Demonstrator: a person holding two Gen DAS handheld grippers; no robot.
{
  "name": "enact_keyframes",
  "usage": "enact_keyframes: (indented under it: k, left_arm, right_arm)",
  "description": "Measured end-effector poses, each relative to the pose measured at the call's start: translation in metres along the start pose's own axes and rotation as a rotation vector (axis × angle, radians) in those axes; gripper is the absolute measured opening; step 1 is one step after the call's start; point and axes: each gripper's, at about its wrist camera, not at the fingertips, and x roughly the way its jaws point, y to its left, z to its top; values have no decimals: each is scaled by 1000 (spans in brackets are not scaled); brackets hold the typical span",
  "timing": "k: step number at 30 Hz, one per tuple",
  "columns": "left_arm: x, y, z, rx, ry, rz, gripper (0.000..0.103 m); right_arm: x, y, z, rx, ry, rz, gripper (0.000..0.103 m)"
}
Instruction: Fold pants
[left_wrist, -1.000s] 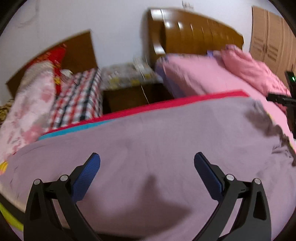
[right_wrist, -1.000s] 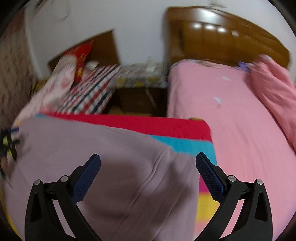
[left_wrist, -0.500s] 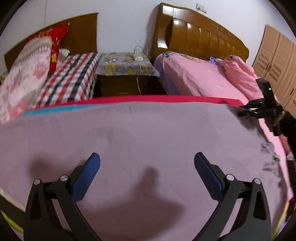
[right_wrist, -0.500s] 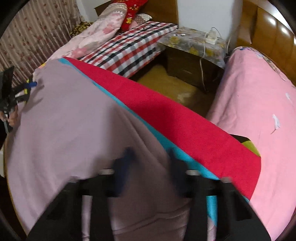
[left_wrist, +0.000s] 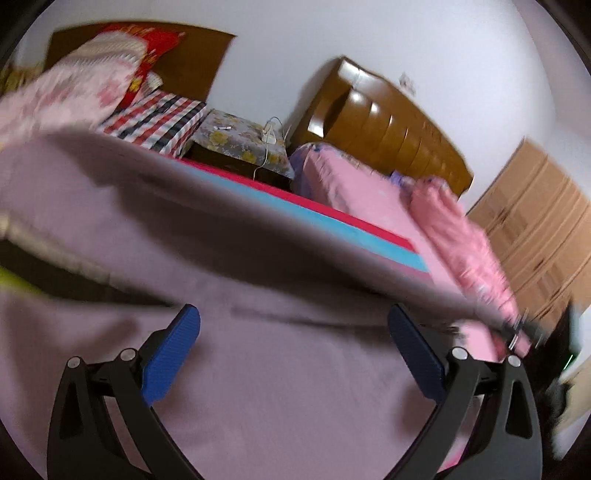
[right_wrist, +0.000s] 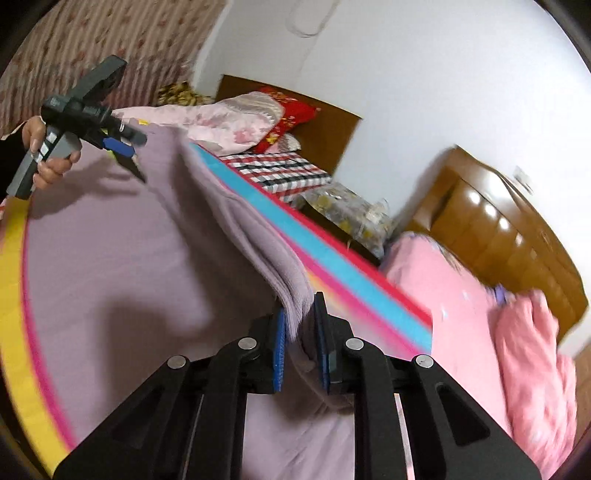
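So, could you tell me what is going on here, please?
A person is folding mauve pants laid over a striped mat on a bed, with a handheld gripper in each hand. The right gripper is shut on a bunched edge of the pants and holds it raised off the rest. The left gripper is open over the cloth, gripping nothing. In the right view the left hand is seen holding it at the far end.

Both wrist views skim close over pants; facing headboards.

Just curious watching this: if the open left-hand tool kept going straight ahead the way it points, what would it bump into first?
Most likely the purple pants: the left tool is open with that cloth spread right ahead of it. The picture is blurred, so depth is uncertain.
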Motion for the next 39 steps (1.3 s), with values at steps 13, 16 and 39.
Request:
enact_keyframes:
  k: [13, 16, 39]
  left_arm:
    - [-14, 51, -59, -181, 144, 0, 101]
    - [-13, 62, -66, -235, 175, -79, 100]
    - [18, 58, -41, -319, 63, -112, 9]
  right_arm:
    - [-3, 27, -46, 340, 40, -78, 17]
    - [-24, 21, -37, 380, -12, -70, 17]
    - [-37, 43, -84, 928, 37, 177, 87]
